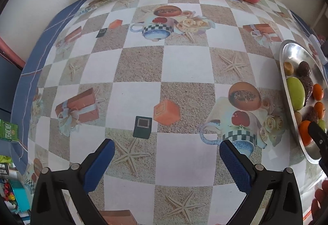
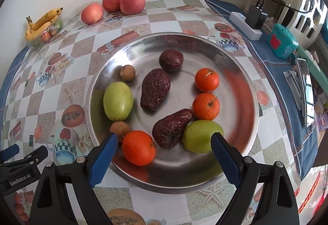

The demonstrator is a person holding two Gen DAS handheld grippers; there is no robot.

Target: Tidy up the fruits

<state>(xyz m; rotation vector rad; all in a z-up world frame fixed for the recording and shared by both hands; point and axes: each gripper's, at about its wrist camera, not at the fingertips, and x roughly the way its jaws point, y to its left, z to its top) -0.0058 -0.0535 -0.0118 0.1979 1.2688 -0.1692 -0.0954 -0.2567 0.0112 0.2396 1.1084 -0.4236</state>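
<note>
Both grippers were just hanging there with jaws wide apart, holding nothing. The right gripper (image 2: pixel 164 155) sat over the near rim of the metal tray (image 2: pixel 242 114), which held three oranges (image 2: pixel 138 148), two green fruits (image 2: pixel 117 101), three wrinkly dark ones (image 2: pixel 155 89) and two small brown ones. The left gripper (image 1: pixel 167 165) hovered above the checkered tablecloth (image 1: pixel 184 65). Apples (image 2: pixel 132 2) and bananas (image 2: pixel 41 24) sat by the wall.

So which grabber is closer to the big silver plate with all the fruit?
The right gripper. It hangs open over the near rim of the silver plate, fingers pointing at the fruit. The left gripper is open off to the plate's left, over bare tablecloth.
</note>
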